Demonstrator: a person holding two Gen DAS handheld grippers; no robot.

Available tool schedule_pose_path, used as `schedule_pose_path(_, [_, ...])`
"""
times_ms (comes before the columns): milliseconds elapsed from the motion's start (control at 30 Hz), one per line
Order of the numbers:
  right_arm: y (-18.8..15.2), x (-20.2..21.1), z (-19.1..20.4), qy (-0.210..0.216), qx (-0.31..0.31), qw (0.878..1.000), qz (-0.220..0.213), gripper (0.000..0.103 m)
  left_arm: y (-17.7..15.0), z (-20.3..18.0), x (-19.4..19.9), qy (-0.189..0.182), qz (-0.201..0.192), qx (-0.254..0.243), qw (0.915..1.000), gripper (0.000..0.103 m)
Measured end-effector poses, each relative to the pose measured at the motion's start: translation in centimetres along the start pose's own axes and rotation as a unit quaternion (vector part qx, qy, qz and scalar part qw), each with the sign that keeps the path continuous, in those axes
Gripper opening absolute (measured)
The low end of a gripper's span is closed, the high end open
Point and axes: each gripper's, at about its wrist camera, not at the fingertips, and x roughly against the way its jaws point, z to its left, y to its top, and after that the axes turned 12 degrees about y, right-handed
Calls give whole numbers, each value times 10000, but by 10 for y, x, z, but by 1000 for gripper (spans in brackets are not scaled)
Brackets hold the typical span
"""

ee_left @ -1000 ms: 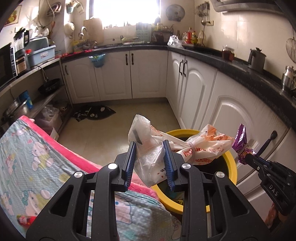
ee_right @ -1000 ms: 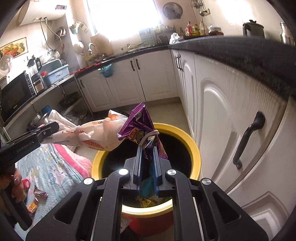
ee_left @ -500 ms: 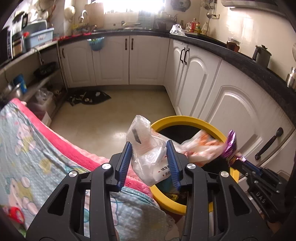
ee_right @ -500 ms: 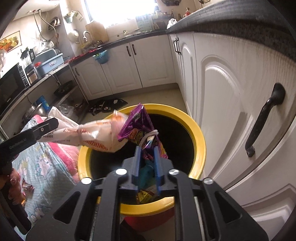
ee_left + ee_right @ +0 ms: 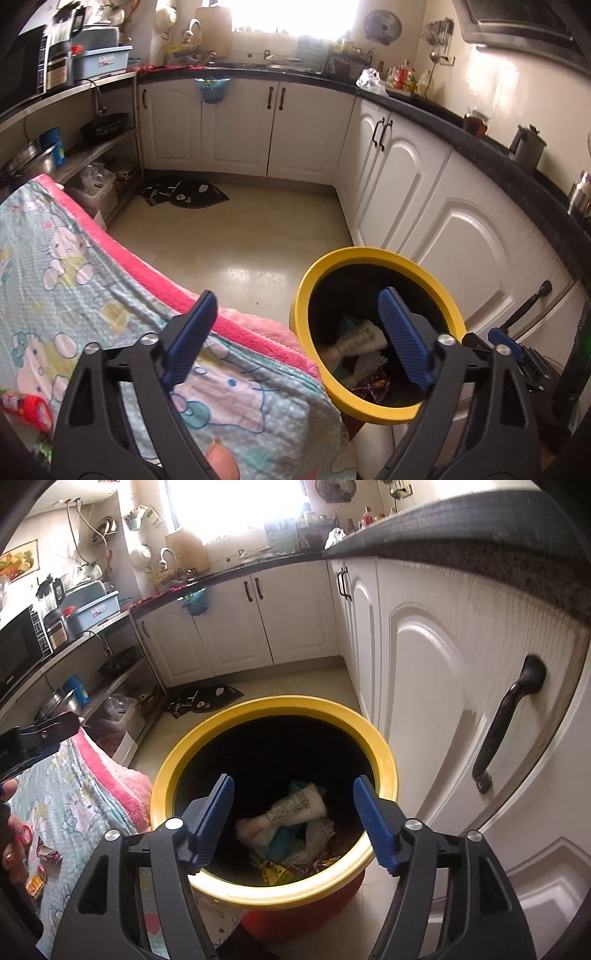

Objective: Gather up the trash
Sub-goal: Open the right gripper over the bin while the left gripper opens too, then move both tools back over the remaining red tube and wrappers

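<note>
A trash bin with a yellow rim (image 5: pixel 334 258) (image 5: pixel 258 710) stands on the floor beside white cabinets. Inside lie a white plastic bag (image 5: pixel 295 806) (image 5: pixel 360 334) and wrappers (image 5: pixel 280 871). My left gripper (image 5: pixel 295 332) is open and empty, above the bin's left rim and the blanket's edge. My right gripper (image 5: pixel 293 821) is open and empty, right over the bin's mouth. Small wrappers (image 5: pixel 46 856) and a red packet (image 5: pixel 27 406) lie on the blanket.
A cartoon-print blanket with a pink border (image 5: pixel 92 280) covers the surface left of the bin. White cabinet doors (image 5: pixel 443 701) with a black handle (image 5: pixel 506 720) stand close on the right. A dark mat (image 5: pixel 184 192) lies on the floor.
Both grippers opened. The white plastic bag left my left gripper and the purple wrapper left my right gripper; both now lie inside the bin.
</note>
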Motion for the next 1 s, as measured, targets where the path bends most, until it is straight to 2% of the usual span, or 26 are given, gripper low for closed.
schedule_pose_path(33, [0,3,3,-26,18,10000,-49,70,0,4,4,12,-30,47,10000,92])
schedule_pose_path(200, [8,18,10,-35,52,9997,-244,79,0,17,20,11,-128,188,9997,92])
schedule_pose_path(500, [16,41,27,110,140,9986,-494,80,2,41,53,77,-349,461,9983,92])
schedule_pose_path(867, [20,56,54,329,394,9969,-589,80,0,71,86,190,-575,741,9954,92])
schedule_pose_path(1000, [19,63,64,365,474,9961,-642,86,-2,80,95,199,-636,837,9943,92])
